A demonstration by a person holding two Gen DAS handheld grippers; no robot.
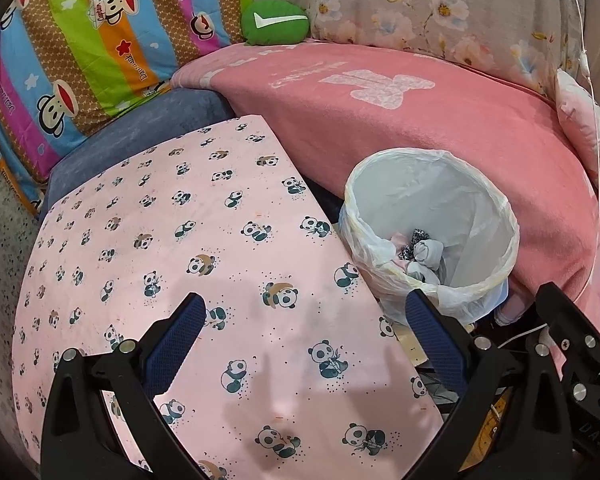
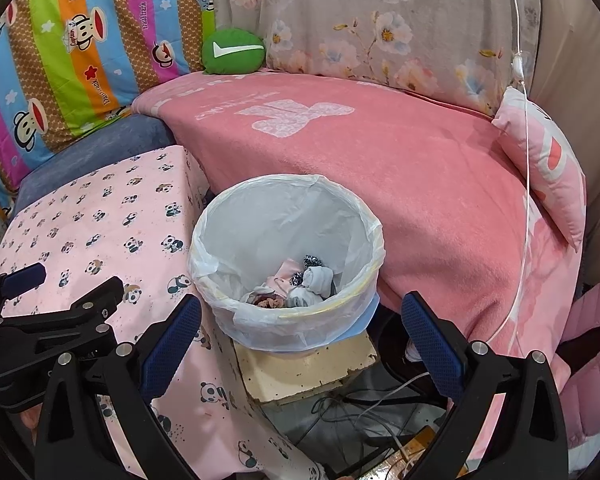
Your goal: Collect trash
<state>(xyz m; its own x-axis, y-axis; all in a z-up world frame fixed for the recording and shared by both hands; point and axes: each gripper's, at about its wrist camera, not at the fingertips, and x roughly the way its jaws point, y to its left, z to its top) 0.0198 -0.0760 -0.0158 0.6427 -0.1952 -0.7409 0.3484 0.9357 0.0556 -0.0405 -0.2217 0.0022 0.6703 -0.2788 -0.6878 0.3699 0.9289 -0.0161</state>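
Your left gripper point(image 1: 304, 316) hangs spread wide and empty over the panda-print cloth point(image 1: 172, 240), its blue pads point(image 1: 172, 340) well apart. To its right, the lined trash bin point(image 1: 496, 204) sits between that cloth and the pink blanket point(image 1: 440, 120), crumpled scraps point(image 1: 424, 252) at its bottom. Only your right wrist view shows the worn cream block point(image 2: 300, 372) under the bin and the tangled cables point(image 2: 360, 408) below. Your right gripper point(image 2: 300, 320) is also splayed, holding nothing, near the bin's rim. What the scraps point(image 2: 300, 284) are is hard to make out; a striped quilt point(image 2: 80, 40) is cut off at left.
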